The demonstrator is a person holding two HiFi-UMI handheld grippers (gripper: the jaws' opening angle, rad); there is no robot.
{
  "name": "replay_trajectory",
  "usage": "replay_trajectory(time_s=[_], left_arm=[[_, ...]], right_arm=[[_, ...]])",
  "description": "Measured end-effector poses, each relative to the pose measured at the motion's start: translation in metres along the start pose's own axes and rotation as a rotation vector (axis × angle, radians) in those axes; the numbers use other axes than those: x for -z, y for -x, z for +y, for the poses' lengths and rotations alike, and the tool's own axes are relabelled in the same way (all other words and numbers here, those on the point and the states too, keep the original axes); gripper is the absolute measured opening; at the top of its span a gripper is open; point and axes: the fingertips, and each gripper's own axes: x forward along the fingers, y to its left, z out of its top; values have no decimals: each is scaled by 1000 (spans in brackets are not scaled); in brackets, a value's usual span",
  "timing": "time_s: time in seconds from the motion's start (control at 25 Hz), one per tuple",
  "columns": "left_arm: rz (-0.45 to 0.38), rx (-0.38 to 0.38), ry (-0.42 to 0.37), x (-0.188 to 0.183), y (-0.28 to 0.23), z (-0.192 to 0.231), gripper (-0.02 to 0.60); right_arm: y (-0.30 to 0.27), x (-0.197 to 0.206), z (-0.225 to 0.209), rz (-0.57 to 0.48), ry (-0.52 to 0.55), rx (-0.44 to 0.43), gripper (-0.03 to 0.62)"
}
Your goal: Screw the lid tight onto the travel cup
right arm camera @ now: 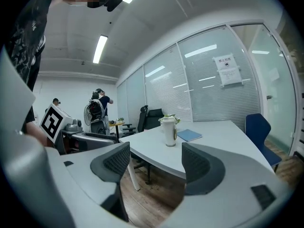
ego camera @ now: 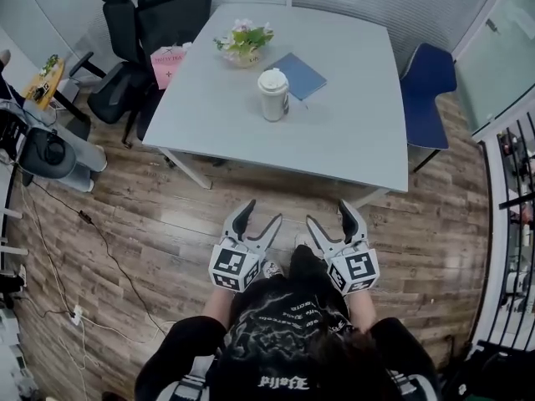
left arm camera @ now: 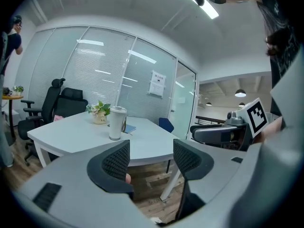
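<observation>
A white travel cup point(ego camera: 273, 95) with its lid on top stands upright near the middle of the grey table point(ego camera: 351, 132). It also shows far ahead in the left gripper view, cup point(left arm camera: 116, 123), and in the right gripper view, cup point(right arm camera: 168, 131). My left gripper point(ego camera: 260, 220) and right gripper point(ego camera: 332, 221) hang side by side over the wooden floor, short of the table's near edge. Both are open with nothing between their jaws. In each gripper view the other gripper shows at the side.
On the table behind the cup lie a blue notebook point(ego camera: 297, 75) and a small flower pot point(ego camera: 244, 43). Black office chairs point(ego camera: 155, 23) stand at the far left, a blue chair point(ego camera: 426, 94) at the right. Cables and equipment point(ego camera: 46, 153) lie on the floor at left.
</observation>
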Motion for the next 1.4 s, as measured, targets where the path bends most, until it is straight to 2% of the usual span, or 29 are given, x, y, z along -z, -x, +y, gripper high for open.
replay_trajectory(time_s=[0.16,0.44,0.6,0.76,1.08,1.4], left_arm=[[9,-27,2,1,-14,9,293],[16,-129,26,-10,-60,54,293],[24,-207,48,-23,-96,88,293],[34,-255,64,-34,-141,111,295],[35,-400,92,-46,-205,151,295],[43,-434,91,-51,-236,175,310]], right_arm=[[-18,0,-13,8,3,-23,333],[-86,-12,-58,28,7,-86,333],[-142,-25,-84,52,4,-158,334],[-192,-40,-108,63,50,-235,334],[-256,-56,-162,72,74,-341,334],[-287,-63,-185,80,63,-378,334]])
